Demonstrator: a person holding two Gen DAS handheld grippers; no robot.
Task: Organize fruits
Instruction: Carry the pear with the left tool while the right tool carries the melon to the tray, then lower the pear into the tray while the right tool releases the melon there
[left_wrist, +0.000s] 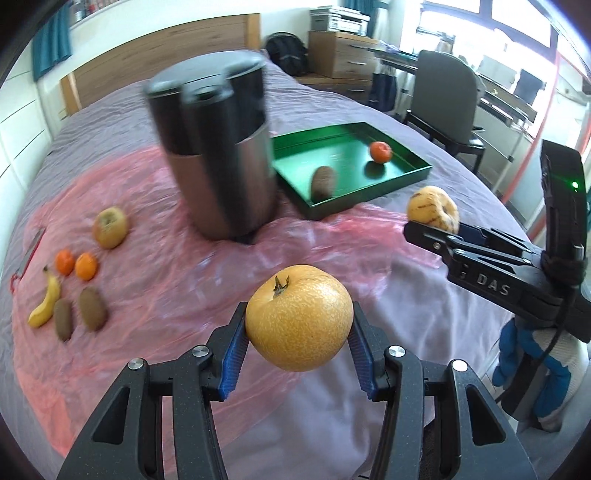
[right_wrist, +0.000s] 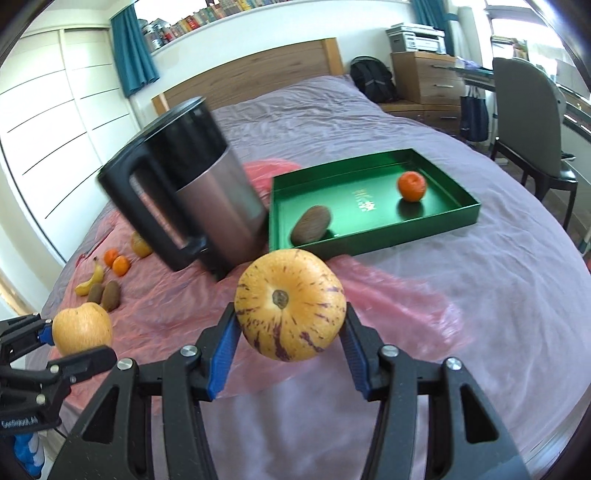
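Note:
My left gripper (left_wrist: 299, 328) is shut on a round yellow-orange pear (left_wrist: 299, 317), held above the bed. My right gripper (right_wrist: 290, 325) is shut on a yellow melon with purple streaks (right_wrist: 290, 308); in the left wrist view that melon (left_wrist: 432, 208) and the right gripper (left_wrist: 443, 230) show at the right. The left gripper with its pear (right_wrist: 81, 330) shows at the right wrist view's lower left. A green tray (left_wrist: 417, 173) lies ahead with a kiwi (left_wrist: 323, 182) and a tangerine (left_wrist: 380, 151) in it. On the pink sheet at the left lie an apple (left_wrist: 110, 227), two tangerines (left_wrist: 75, 264), a banana (left_wrist: 46, 299) and two kiwis (left_wrist: 79, 315).
A steel and black kettle (left_wrist: 218, 158) stands on the bed just left of the tray (right_wrist: 465, 212), between it and the loose fruit. A chair (left_wrist: 447, 99), a desk and wooden drawers (left_wrist: 340, 53) stand past the bed's right side. A headboard (right_wrist: 258, 74) closes the far end.

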